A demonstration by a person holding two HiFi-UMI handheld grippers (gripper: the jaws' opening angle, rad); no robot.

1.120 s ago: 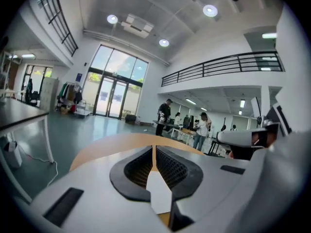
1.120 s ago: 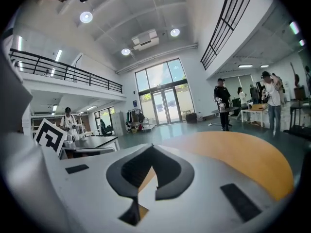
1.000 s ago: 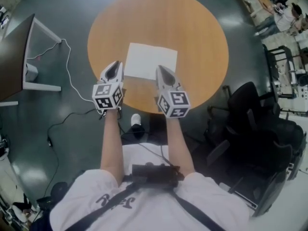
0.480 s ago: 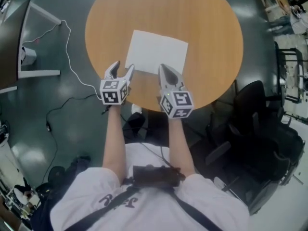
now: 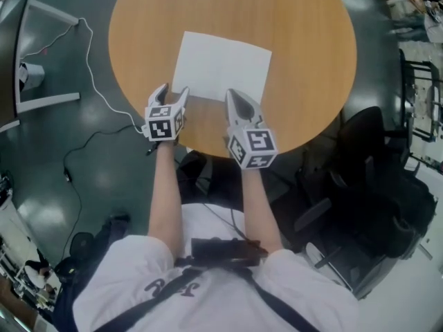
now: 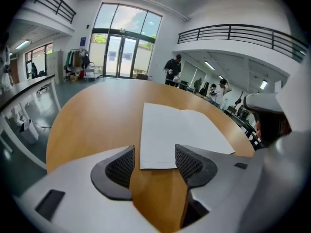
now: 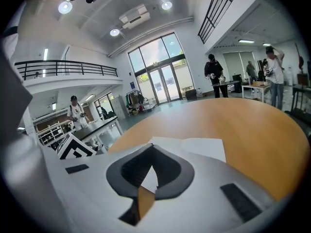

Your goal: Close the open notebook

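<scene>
Approach: left hand-held gripper (image 5: 173, 91), jaws just spread, nothing gripped, should next pinch notebook (image 5: 221, 66) near edge; right hand-held gripper (image 5: 235, 97) pressed together

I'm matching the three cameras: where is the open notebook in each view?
Head view: open notebook, upper centre.
Left gripper view: centre, slightly right.
Right gripper view: just below centre, small.
Shared landmark: the round wooden table under it.

Counted one open notebook (image 5: 221, 66) on one round tabletop (image 5: 304, 47). Logged two grippers: left gripper (image 5: 173, 92), right gripper (image 5: 232, 97). Noted two bare forearms (image 5: 166, 192).
</scene>
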